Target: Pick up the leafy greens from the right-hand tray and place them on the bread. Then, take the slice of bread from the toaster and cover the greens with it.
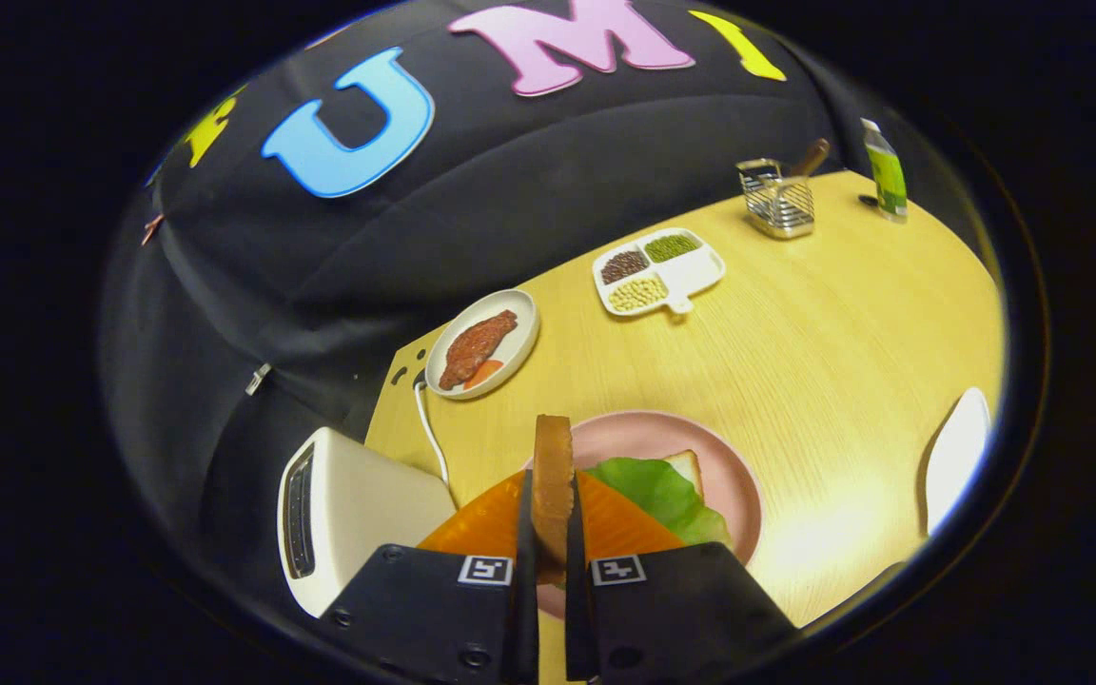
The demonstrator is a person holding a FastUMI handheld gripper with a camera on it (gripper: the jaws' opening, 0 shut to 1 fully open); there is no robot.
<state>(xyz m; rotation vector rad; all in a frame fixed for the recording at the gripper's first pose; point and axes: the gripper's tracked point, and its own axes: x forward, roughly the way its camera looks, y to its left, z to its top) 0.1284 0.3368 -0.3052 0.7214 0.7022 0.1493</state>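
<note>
Gripper view | tool (552, 533) clamps one bread slice (553, 476) | one pink plate (729, 476)

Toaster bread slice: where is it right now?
The bread slice stands on edge between the tongs, pinched by both, over the near rim of the pink plate, beside the lettuce, toaster to its left.

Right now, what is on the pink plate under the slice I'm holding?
On the pink plate lies a green leaf over a slice of bread, only a corner of which shows. The fingers pinch the toast slice upright and cover the plate's near part.
</note>
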